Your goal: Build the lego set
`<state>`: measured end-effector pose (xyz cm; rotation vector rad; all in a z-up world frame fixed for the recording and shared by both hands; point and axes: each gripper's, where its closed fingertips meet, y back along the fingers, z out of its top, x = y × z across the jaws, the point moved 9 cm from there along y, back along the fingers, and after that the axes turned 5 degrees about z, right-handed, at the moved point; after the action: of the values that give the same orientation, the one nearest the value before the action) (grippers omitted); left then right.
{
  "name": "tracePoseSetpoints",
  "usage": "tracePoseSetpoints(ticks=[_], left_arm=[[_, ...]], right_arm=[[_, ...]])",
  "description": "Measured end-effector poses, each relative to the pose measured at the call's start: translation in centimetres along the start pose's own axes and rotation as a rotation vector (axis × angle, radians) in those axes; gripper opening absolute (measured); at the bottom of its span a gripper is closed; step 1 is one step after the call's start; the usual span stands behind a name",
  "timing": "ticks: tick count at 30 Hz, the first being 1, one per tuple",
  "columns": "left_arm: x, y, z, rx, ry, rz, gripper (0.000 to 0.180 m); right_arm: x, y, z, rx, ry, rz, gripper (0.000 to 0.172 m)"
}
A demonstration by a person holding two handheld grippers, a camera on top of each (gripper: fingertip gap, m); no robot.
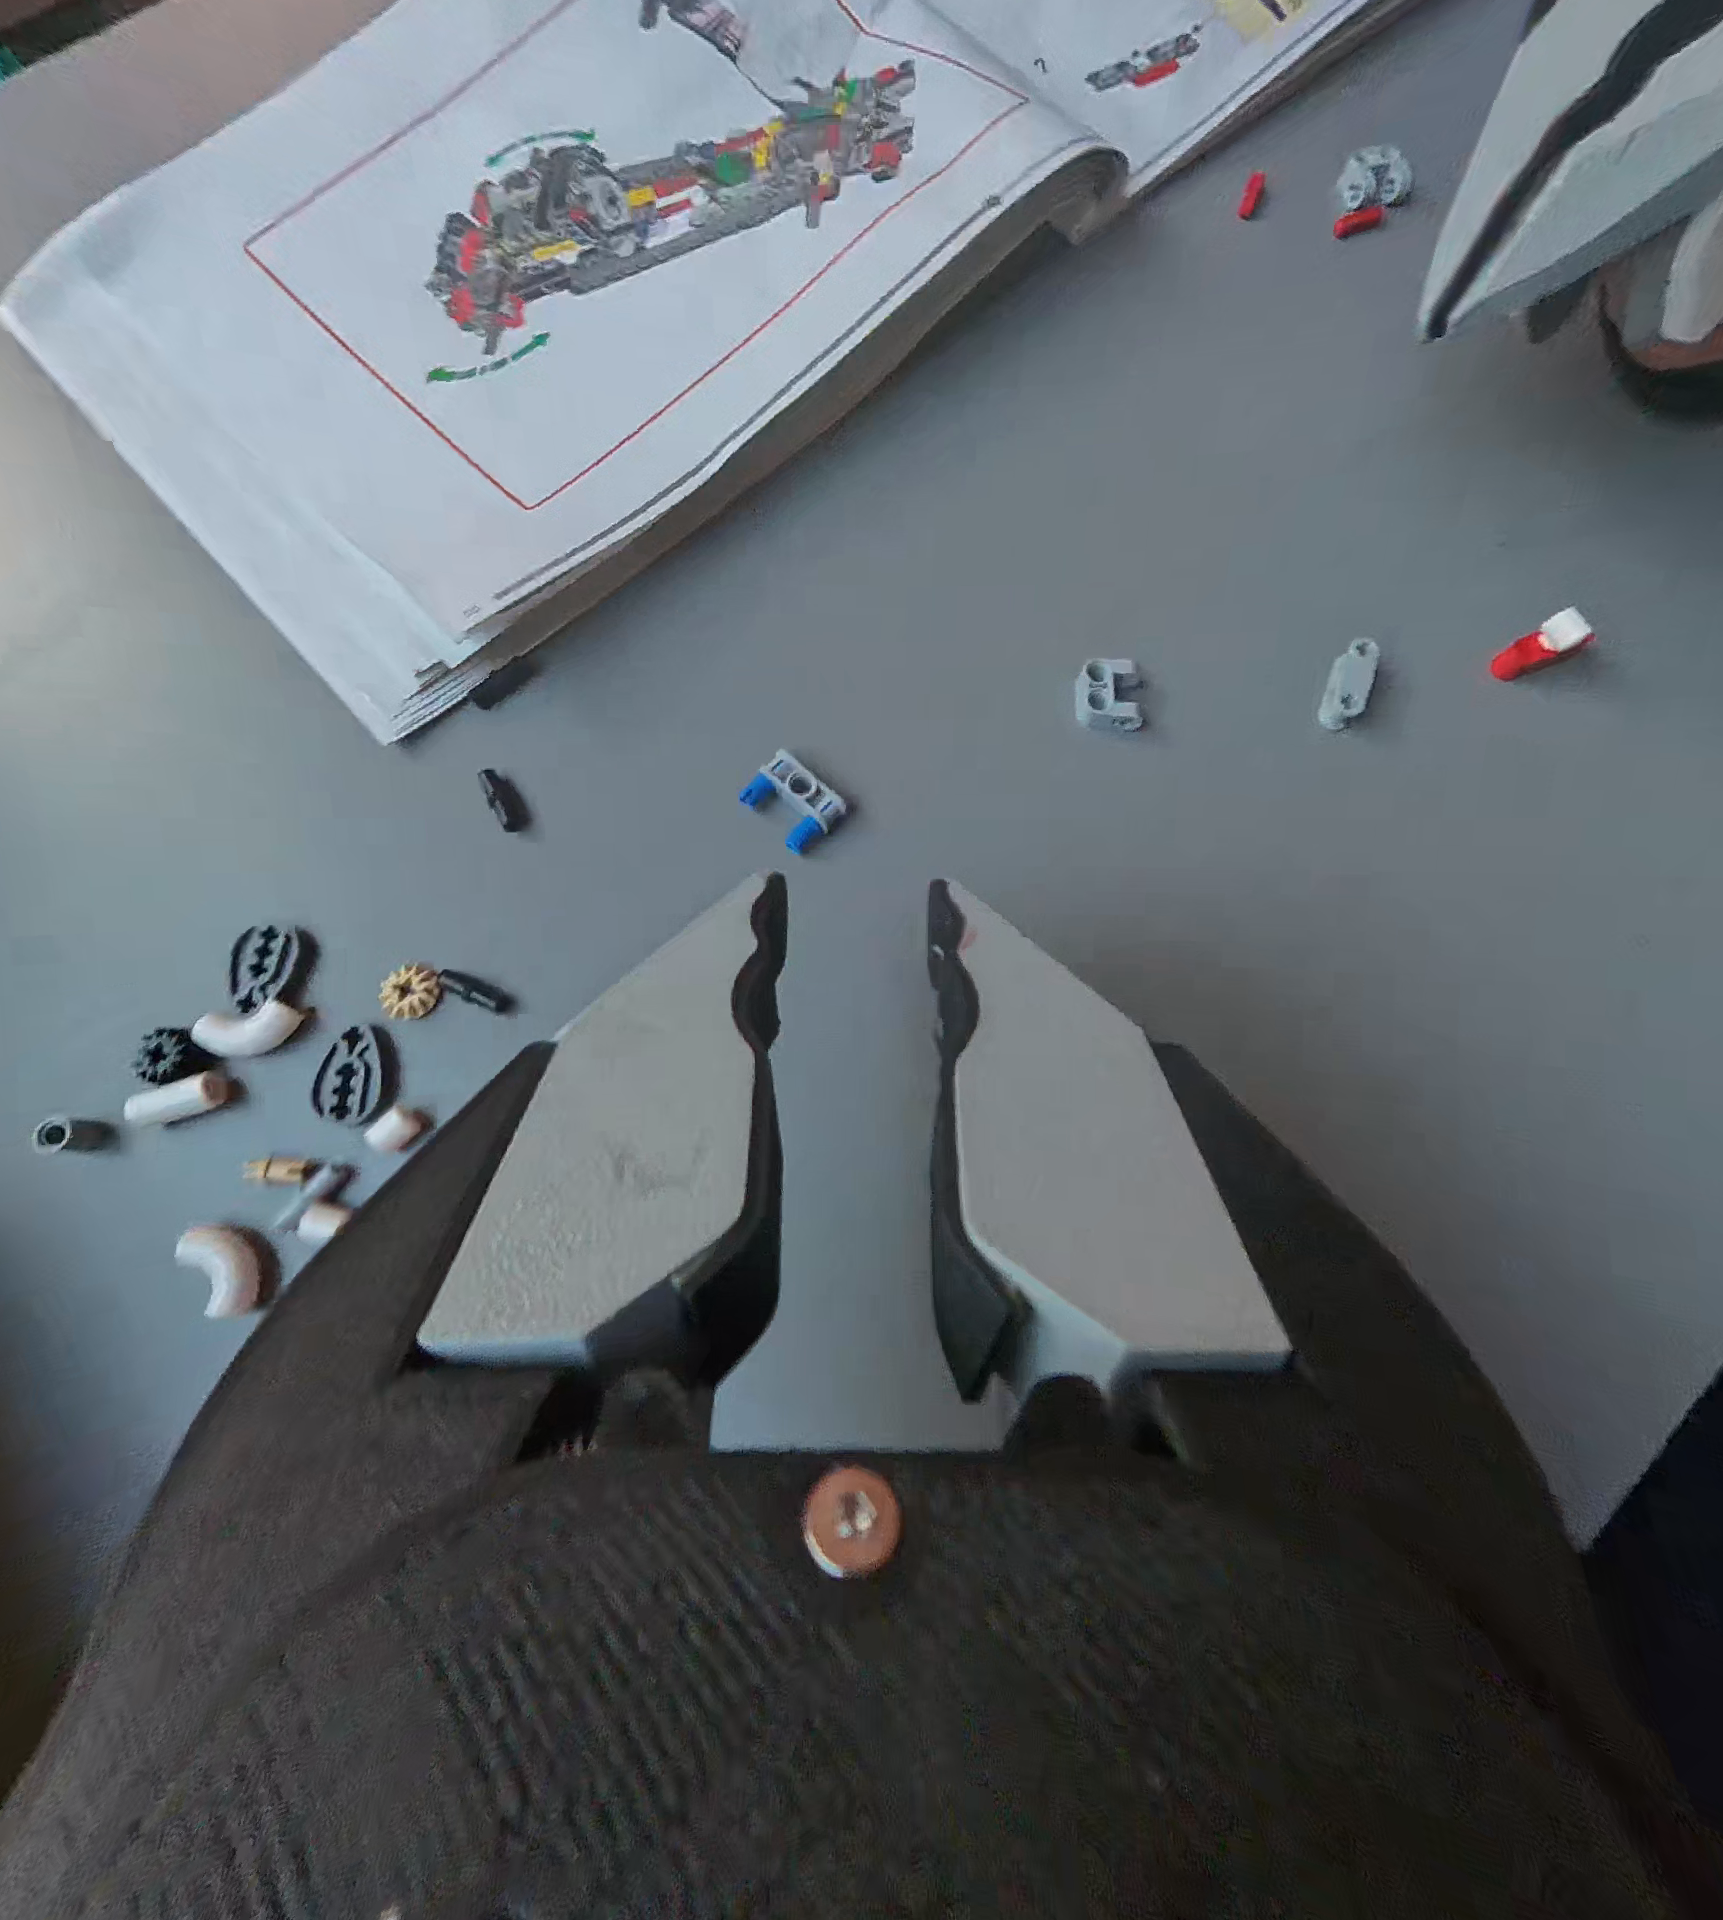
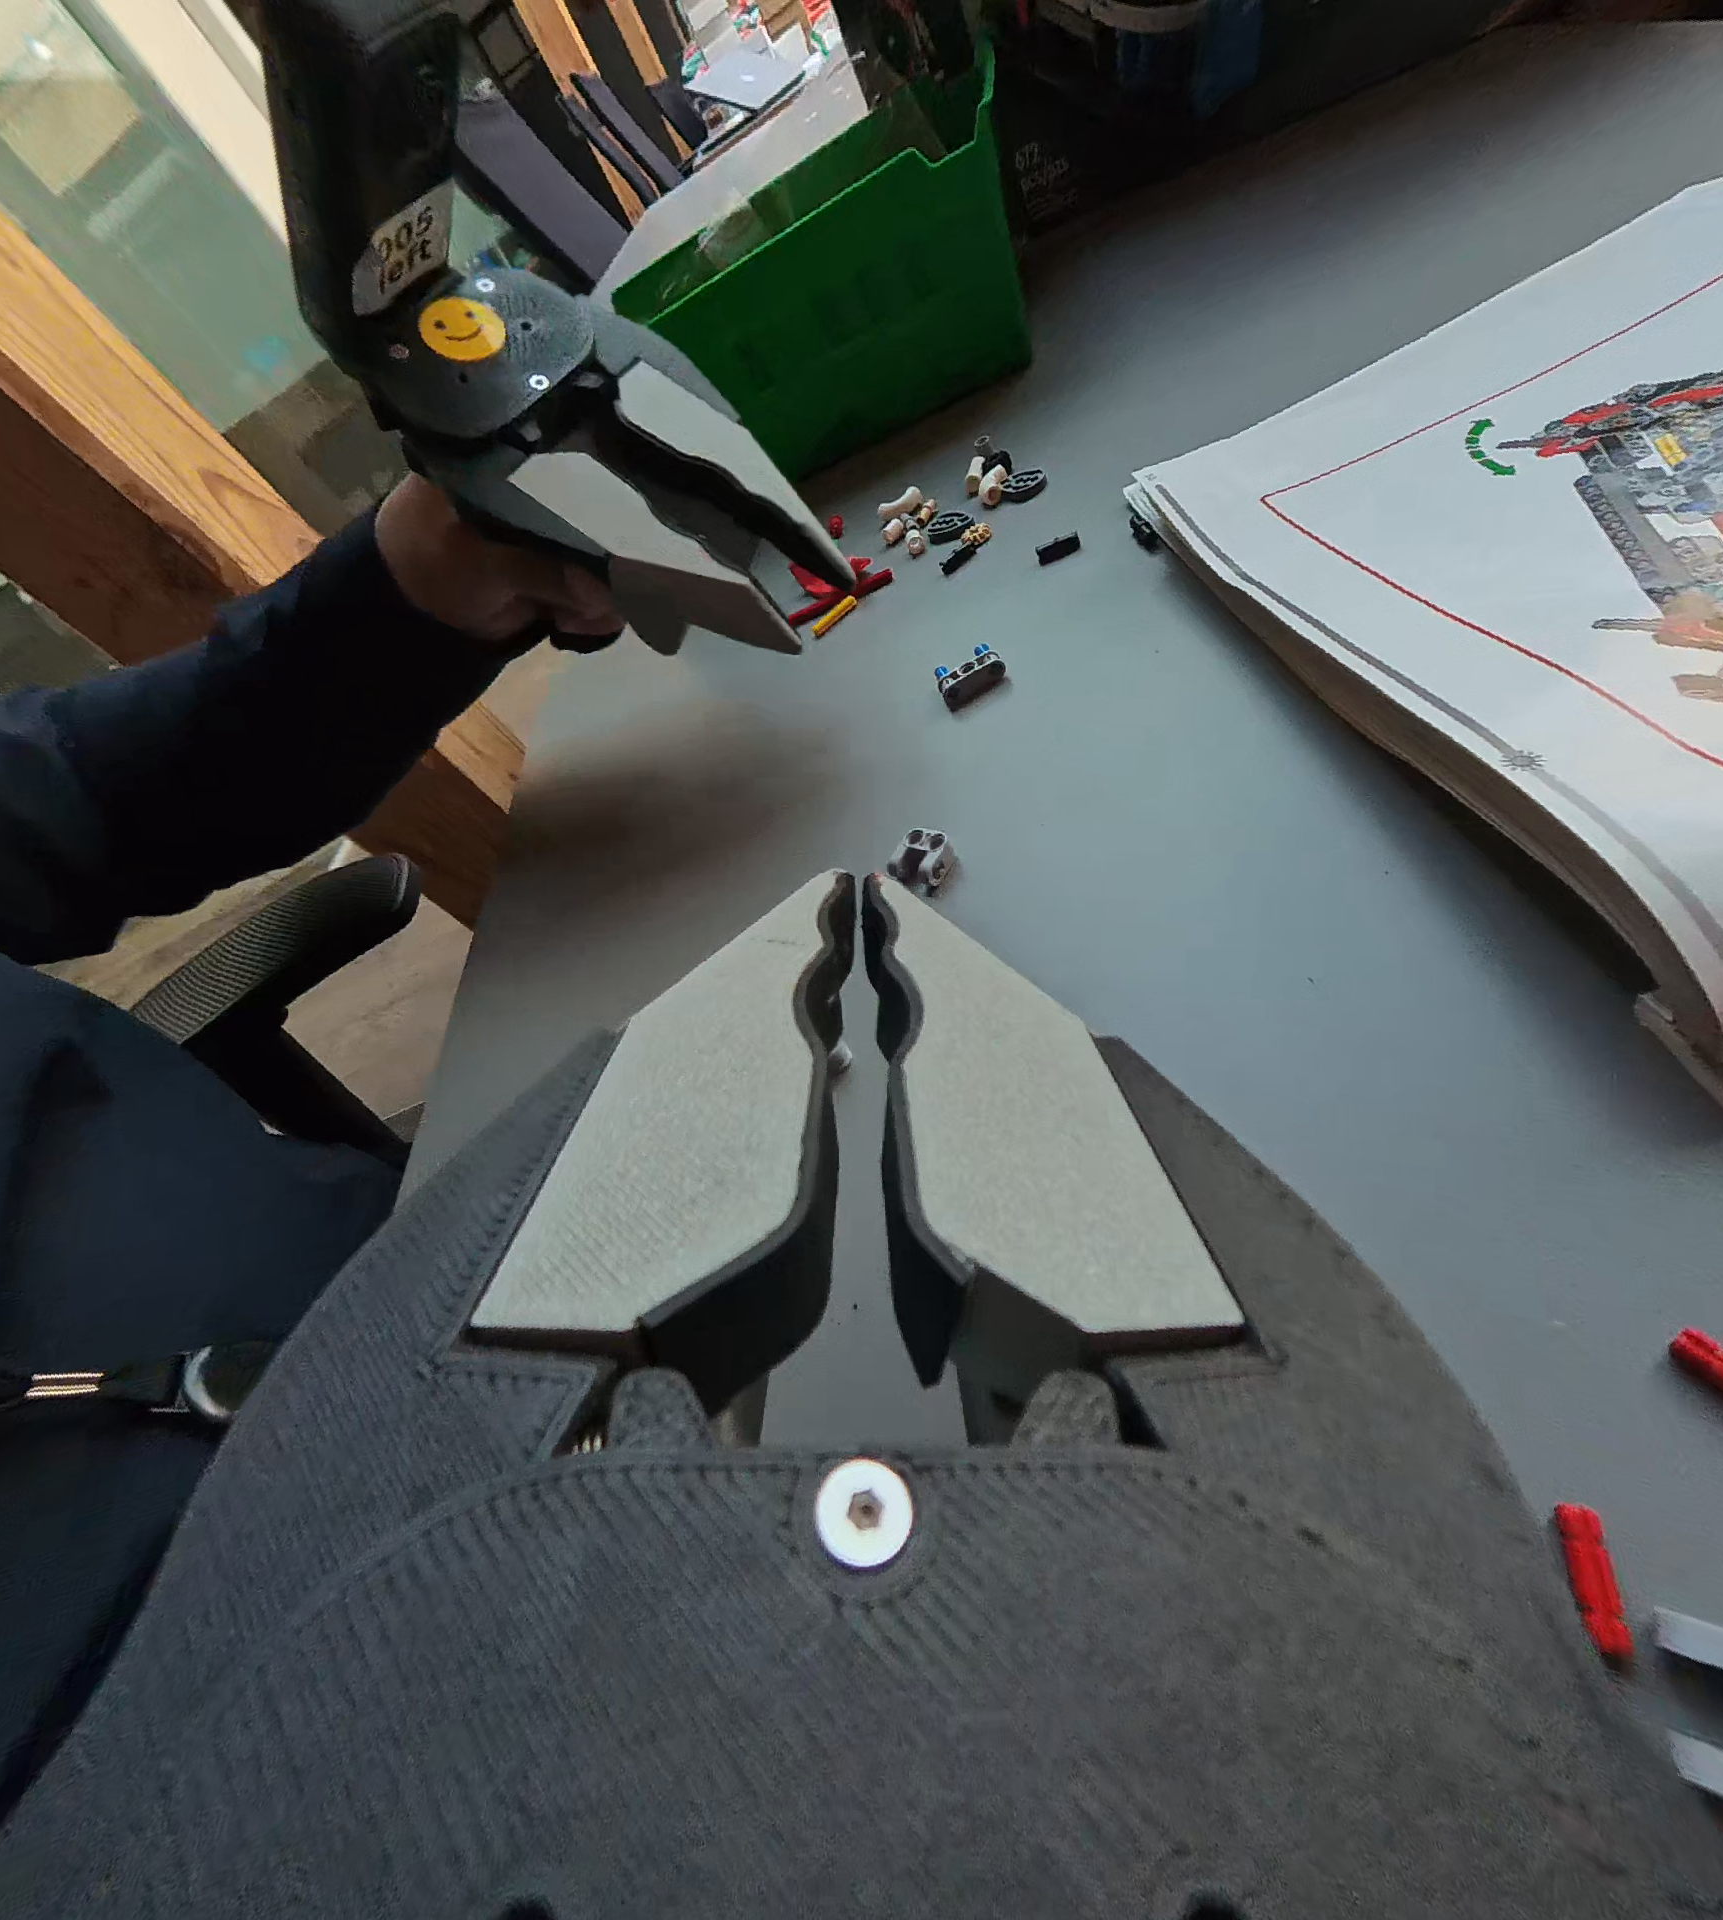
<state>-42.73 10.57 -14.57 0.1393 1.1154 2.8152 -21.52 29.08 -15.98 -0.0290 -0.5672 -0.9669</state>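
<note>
On a grey counter (image 1: 1252,935), the left gripper (image 1: 857,899) is held parted and empty near a small, light, stiff blue-pegged piece (image 1: 795,800); the right gripper (image 2: 859,883) appears closed, seemingly empty, beside a grey connector (image 2: 924,857).

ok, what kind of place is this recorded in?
Likely an office or workshop desk set up for building a brick kit: a grey table strewn with small plastic parts, an open instruction booklet, a green bin and an office chair beside it.
</note>
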Motion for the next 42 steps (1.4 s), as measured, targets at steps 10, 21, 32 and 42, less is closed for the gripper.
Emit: tracePoseSetpoints(ticks=[10, 21, 32, 42], left_arm=[[-0.2, -5.3, 1.4, 0.181, -0.044, 0.067, 0.021], [-4.5, -3.3, 3.4, -0.042, -0.566, 0.226, 0.009], [-12.9, -2.4, 6.5, -0.196, -0.993, 0.098, 0.008], [-12.2, -2.3, 7.3, -0.288, -0.906, 0.036, 0.008]], right_arm=[[0.4, -0.1, 0.0, 0.030, 0.073, -0.050, 0.000], [2.3, 0.0, 0.4, -0.009, 0.182, 0.017, 0.005], [1.6, 0.3, 0.9, -0.109, 0.007, 0.195, 0.012], [0.7, 0.3, 0.8, -0.132, -0.093, 0.298, 0.002]])
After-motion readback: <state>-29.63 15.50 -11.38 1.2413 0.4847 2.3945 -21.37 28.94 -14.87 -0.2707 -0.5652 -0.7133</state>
